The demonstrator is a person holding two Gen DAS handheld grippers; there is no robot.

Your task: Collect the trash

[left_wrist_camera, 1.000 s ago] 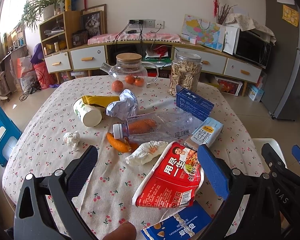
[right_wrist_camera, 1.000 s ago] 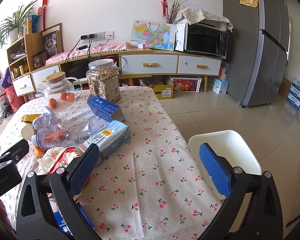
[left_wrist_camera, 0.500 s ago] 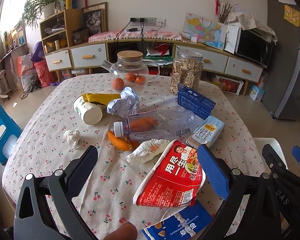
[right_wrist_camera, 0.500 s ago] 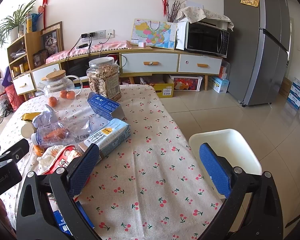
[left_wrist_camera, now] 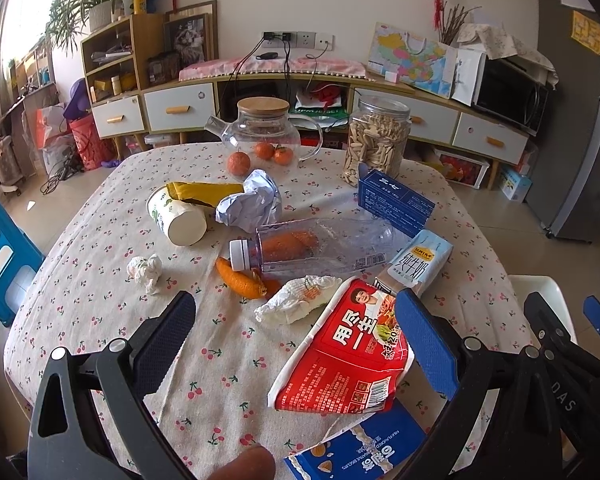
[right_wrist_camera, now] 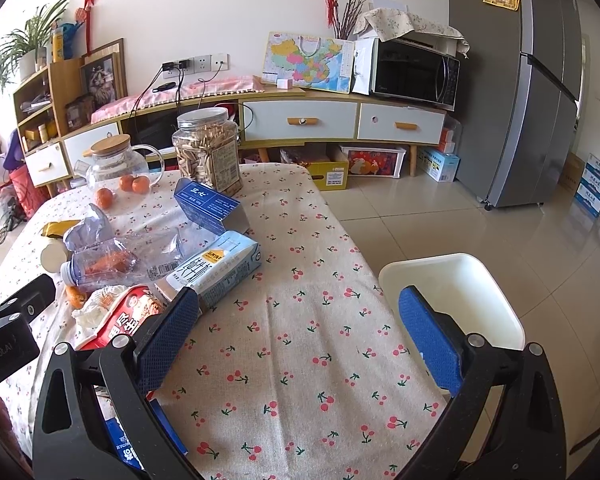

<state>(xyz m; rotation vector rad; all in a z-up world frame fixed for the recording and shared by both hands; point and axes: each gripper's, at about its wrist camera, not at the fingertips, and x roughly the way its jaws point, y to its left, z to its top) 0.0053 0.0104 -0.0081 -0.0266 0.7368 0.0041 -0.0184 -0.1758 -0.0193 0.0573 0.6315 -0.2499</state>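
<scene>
Tongs [left_wrist_camera: 294, 334] and trash unchanged since earlier.

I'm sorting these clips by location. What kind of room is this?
Most likely a home living and dining room: a cloth-covered table strewn with trash, a sideboard carrying a microwave, and a refrigerator beside it.

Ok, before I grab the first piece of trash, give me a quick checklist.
1. Left gripper open, empty: ok.
2. Right gripper open, empty: ok.
3. Bin beside the table, no trash visible inside: ok.
4. Red wrapper near the left gripper, nothing on top: ok.
5. Bottle lies on the orange peel: not ok for lifting the peel first.
6. Bottle cap tight: cannot tell.
</scene>
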